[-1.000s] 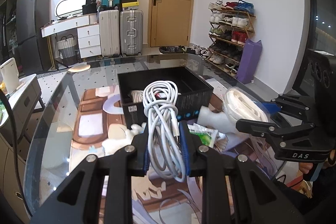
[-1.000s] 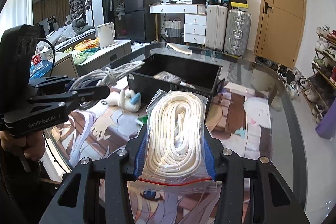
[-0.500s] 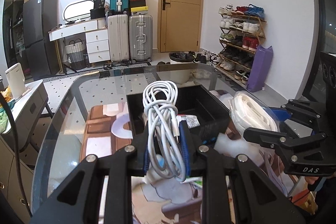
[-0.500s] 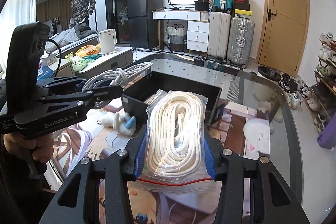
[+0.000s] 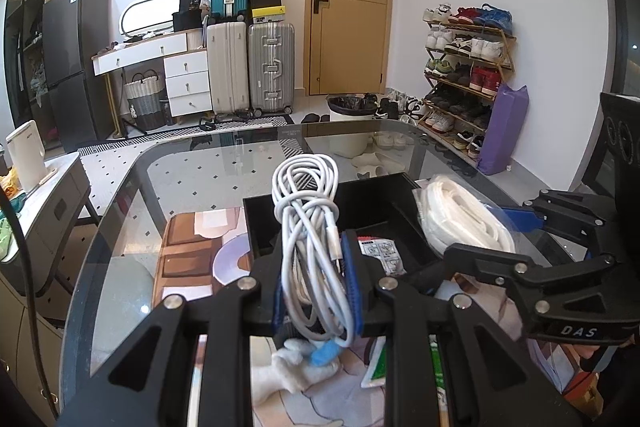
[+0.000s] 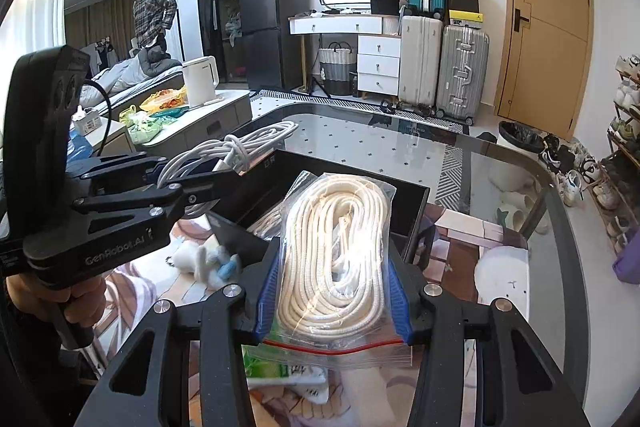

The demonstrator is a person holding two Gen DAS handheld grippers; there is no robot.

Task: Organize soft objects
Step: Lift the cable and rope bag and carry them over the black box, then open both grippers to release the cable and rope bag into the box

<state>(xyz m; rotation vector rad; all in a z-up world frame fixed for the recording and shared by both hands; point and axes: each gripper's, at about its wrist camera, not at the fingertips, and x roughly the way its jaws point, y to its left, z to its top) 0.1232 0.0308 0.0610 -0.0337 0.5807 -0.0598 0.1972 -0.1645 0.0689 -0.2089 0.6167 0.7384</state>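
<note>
My left gripper [image 5: 316,283] is shut on a coiled white cable [image 5: 308,227] and holds it over the near-left side of the black box [image 5: 380,203]. It also shows in the right wrist view [image 6: 192,183] with the cable [image 6: 244,143]. My right gripper [image 6: 332,279] is shut on a clear zip bag of white rope [image 6: 336,259], held over the box's [image 6: 412,219] near edge. It also shows in the left wrist view [image 5: 492,247] with the rope bag [image 5: 460,219]. A small white and blue plush toy [image 6: 208,259] lies on the table below.
The glass table [image 5: 200,171] has a printed mat [image 5: 184,259]. Green and white packets [image 5: 436,367] lie near the front; one packet [image 5: 378,255] lies inside the box. Suitcases, a door and a shoe rack stand behind. A person [image 6: 150,15] stands far left.
Both grippers have moved forward and up with their loads, now over the black box. The plush toy and packets have slid under the grippers in view.
</note>
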